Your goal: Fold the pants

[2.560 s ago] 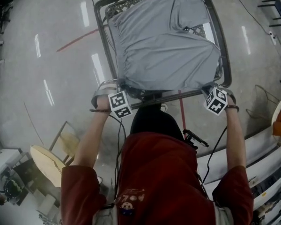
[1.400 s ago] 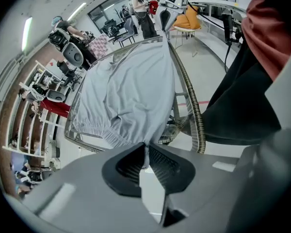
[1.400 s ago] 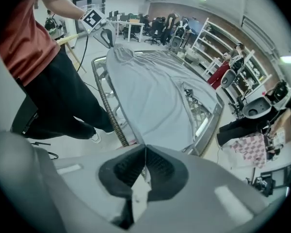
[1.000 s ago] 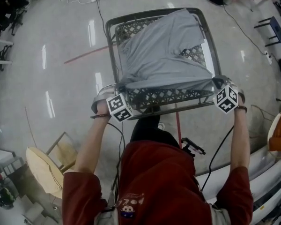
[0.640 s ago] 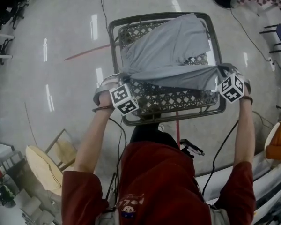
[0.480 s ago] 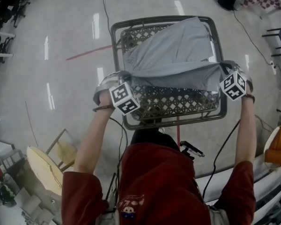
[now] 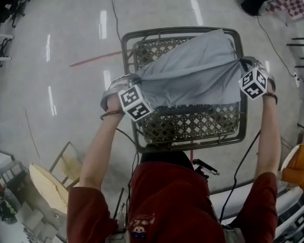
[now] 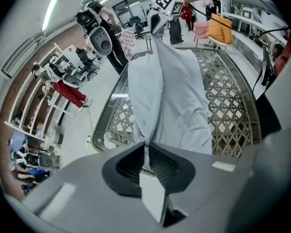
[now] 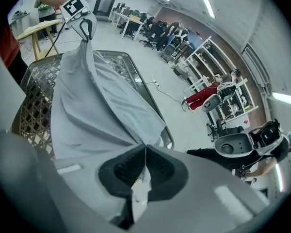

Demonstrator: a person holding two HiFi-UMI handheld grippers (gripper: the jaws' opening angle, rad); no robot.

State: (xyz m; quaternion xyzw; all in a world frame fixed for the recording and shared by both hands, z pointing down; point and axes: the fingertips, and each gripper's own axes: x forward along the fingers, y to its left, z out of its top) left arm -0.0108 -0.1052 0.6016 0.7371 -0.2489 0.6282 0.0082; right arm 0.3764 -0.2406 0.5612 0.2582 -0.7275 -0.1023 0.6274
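Grey pants [image 7: 192,77] lie on the far half of a lattice-topped table [image 7: 192,124] with a dark rim. My left gripper [image 7: 134,79] is shut on the pants' left corner, and thin cloth shows pinched between its jaws [image 8: 145,148]. My right gripper [image 7: 241,64] is shut on the right corner, with cloth bunched between its jaws [image 9: 144,152]. The held edge is stretched taut between the two grippers, a little above the table and over the rest of the pants [image 8: 169,91]. In each gripper view the other gripper shows at the cloth's far end.
Bare lattice lies between the held edge and the table's near rim [image 7: 190,145]. The person's head is just below that rim. A wooden stool [image 7: 48,178] stands at lower left, an orange seat [image 7: 298,168] at right, and a red line [image 7: 93,58] marks the shiny floor.
Both grippers have carried the pants' near edge away from the person, over the rest of the cloth. More bare lattice now shows at the near side of the table.
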